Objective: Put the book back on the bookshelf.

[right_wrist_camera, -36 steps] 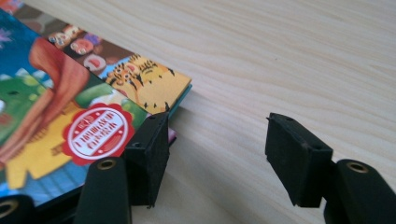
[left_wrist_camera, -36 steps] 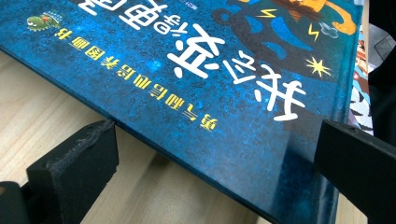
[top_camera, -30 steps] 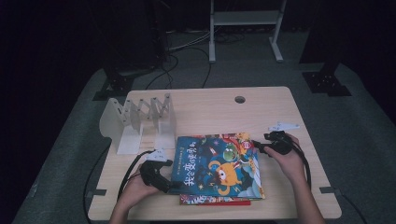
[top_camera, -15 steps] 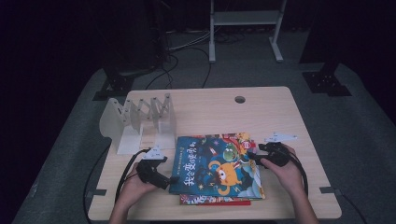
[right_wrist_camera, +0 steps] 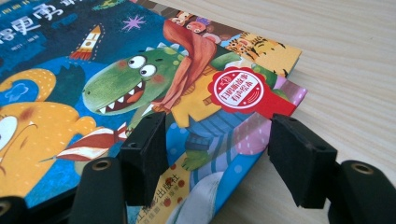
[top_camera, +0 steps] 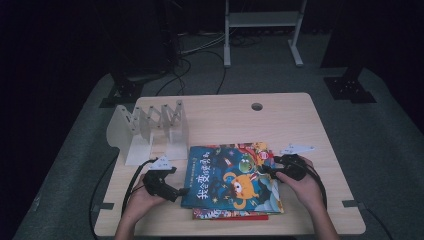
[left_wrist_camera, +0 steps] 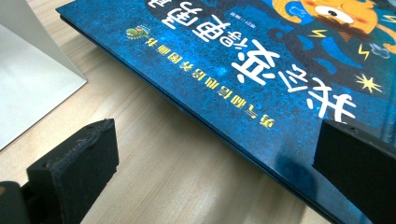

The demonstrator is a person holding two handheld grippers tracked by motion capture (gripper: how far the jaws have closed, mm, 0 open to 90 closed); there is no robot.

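While the book [top_camera: 232, 180] lies on the tabletop [top_camera: 280, 120], the left claw [left_wrist_camera: 215, 163] gapes wide beside its edge, holding nothing. Right claw [right_wrist_camera: 217, 154] straddles a corner, pads not pressing.

White folding rack [top_camera: 150, 131] stands on the table [top_camera: 280, 120].

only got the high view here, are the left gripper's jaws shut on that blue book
Observer: No. In the left gripper view the left gripper is wide open and straddles the edge of the blue book, with one jaw over the bare table.
Operator: and the right one
Observer: The right gripper has that book's corner between its jaws, just below a round red seal. The pads don't look pressed on it.
Operator: anything under that book
Observer: Yes, a tiger-print cover and a pink dotted one poke out beneath it.
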